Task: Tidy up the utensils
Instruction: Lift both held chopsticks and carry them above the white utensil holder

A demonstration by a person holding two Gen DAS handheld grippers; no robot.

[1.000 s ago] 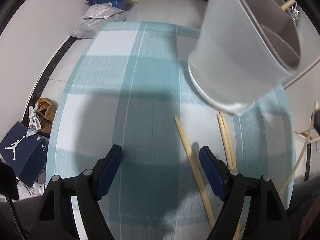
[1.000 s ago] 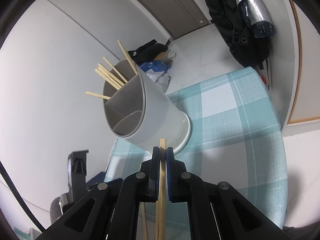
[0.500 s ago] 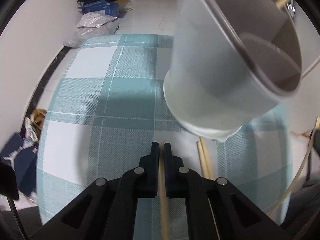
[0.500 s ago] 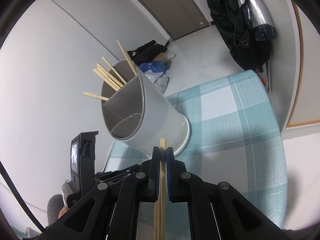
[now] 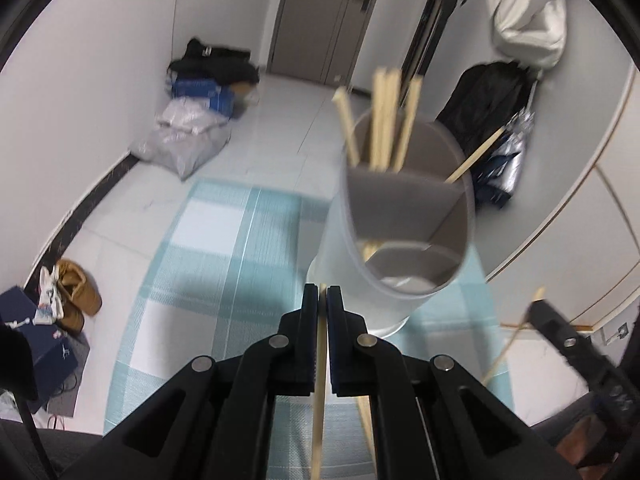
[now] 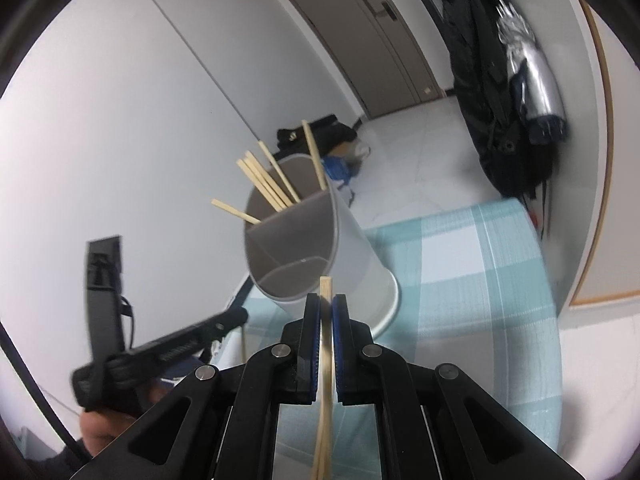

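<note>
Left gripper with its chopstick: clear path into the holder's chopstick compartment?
Probably yes. The left gripper grips a chopstick beside the white holder; its open rim faces it, though standing chopsticks crowd that compartment.

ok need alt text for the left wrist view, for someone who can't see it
The left gripper is shut on a single wooden chopstick above a teal checked tablecloth. Just ahead stands a white divided utensil holder with several chopsticks poking out of its far compartment.

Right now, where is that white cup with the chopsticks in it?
The white cup stands on the checked tablecloth, just beyond the tips of both grippers; in the left view it sits right of centre, near the cloth's far right edge.
</note>
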